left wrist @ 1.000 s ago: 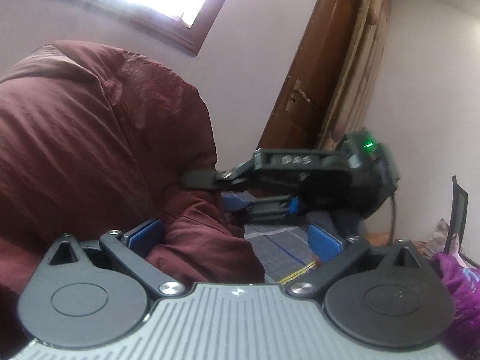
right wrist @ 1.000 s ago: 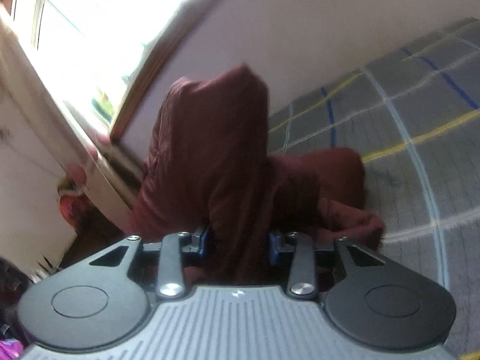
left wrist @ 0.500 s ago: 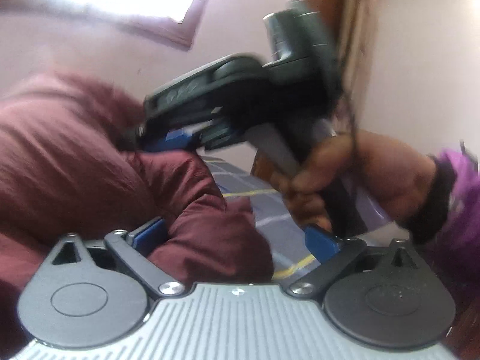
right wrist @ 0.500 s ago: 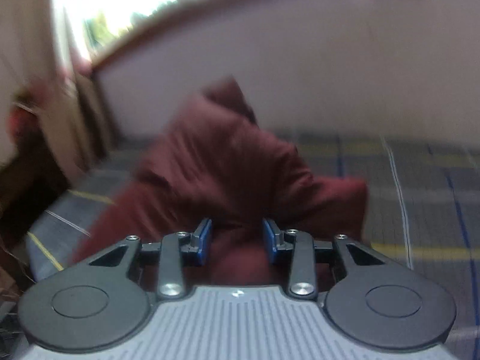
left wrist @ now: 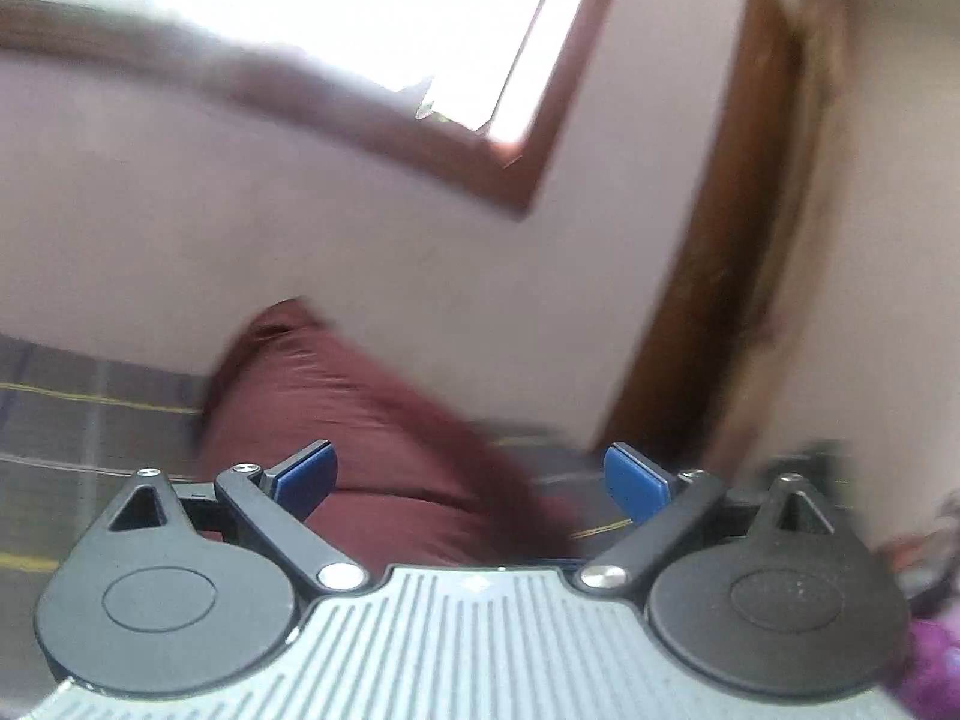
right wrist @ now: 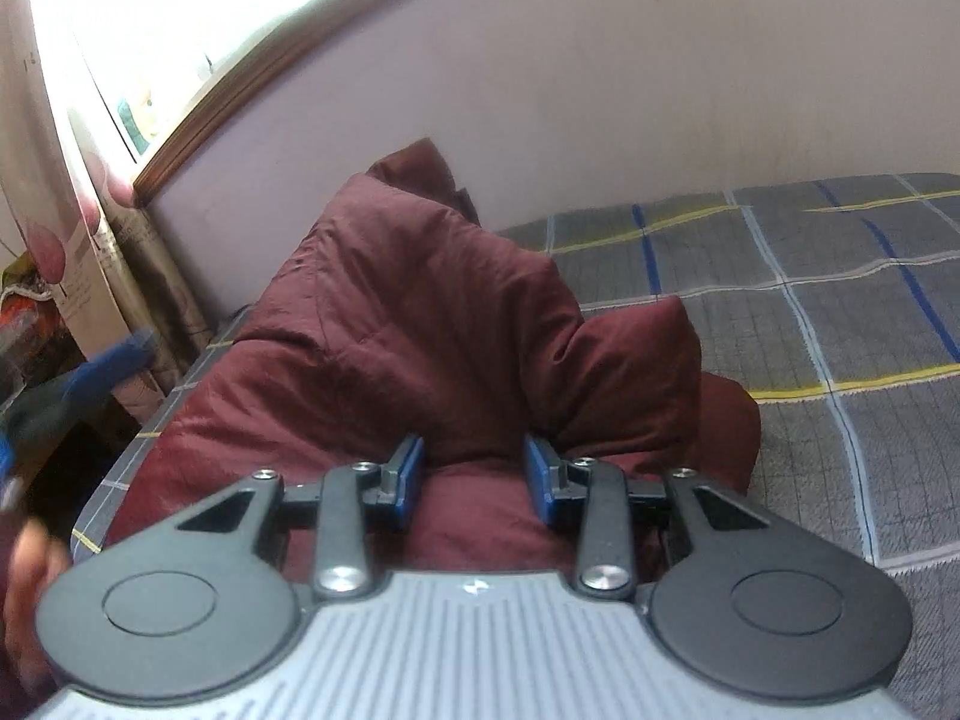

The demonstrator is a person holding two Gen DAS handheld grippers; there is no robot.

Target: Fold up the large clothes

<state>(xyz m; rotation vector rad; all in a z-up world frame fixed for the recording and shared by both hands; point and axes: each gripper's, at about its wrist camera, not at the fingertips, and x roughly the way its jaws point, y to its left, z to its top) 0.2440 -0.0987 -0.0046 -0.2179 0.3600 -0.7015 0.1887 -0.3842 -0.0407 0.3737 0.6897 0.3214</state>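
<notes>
L tool (left wrist: pixel 471 474): jaws stand wide, blue pads (left wrist: pixel 306 474) well apart; jaws have just been closing a little. Maroon garment (left wrist: pixel 372 438) shows in the gap but pads not pressing on it, so nothing gripped. View blurred. Garment here reads as a raised hump on the bed (left wrist: pixel 72 420), grey check cover w/ yellow lines. Behind: pale wall (left wrist: pixel 240 252), window w/ brown frame (left wrist: pixel 384 126) upper left, brown door (left wrist: pixel 720 300) at right. Bit of purple cloth (left wrist: pixel 936 660) in lower right corner.

R tool (right wrist: pixel 474 474): jaws narrow, pads (right wrist: pixel 408 474) either side of a bunched fold of the garment (right wrist: pixel 420 312); cloth fills the gap and rises up from it. Reads as gripping the garment. Sharp view.

Garment position (R view): piled near left edge of bed (right wrist: pixel 840 330), peak pulled up toward wall (right wrist: pixel 600 90), a cuff-like end sticking out to the right, rest slumped flat beneath the tool. Right part of bed cover bare, w/ blue + yellow + white lines.

Left edge of R view: curtain w/ pink flower print (right wrist: pixel 66 228), bright window (right wrist: pixel 120 18) above, blurred blue pad of the L tool low down, part of a hand (right wrist: pixel 24 576) at bottom corner.
</notes>
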